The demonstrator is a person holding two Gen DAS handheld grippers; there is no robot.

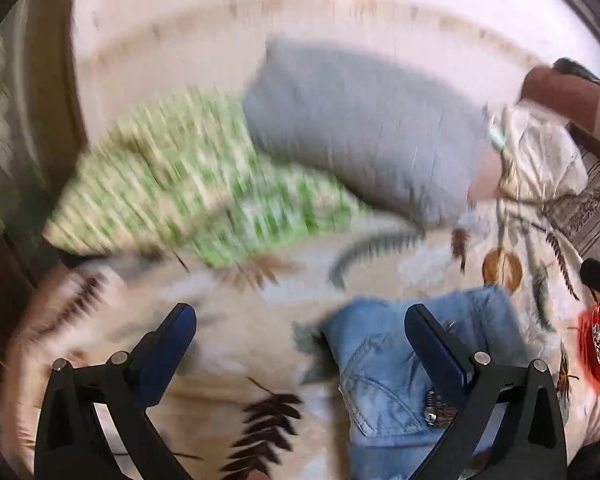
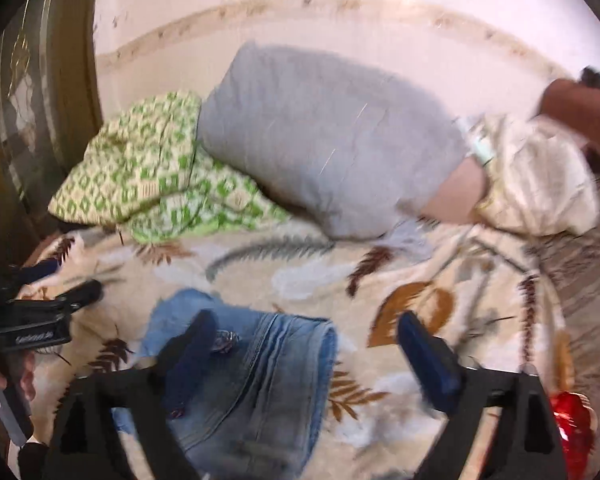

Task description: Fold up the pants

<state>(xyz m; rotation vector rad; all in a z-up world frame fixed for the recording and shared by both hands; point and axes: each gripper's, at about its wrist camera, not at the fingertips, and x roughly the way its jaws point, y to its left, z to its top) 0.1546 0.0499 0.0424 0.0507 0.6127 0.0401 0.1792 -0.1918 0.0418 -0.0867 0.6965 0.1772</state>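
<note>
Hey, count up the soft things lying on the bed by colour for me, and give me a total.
Blue: 1, the folded jeans
Grey: 1, the pillow
Green and cream: 1, the patterned bedding bundle
Cream: 1, the pillow at the right
Total: 4, all lying on the leaf-print blanket

Light-blue jeans, folded, on leaf-print blanket

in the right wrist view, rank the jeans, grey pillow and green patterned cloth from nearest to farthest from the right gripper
From the open right gripper:
1. jeans, folded on the leaf blanket, just below the left finger.
2. grey pillow, further up the bed, centre.
3. green patterned cloth, far left by the pillow. Its near edge reaches about as close as the pillow's, so 2 and 3 are nearly tied.
</note>
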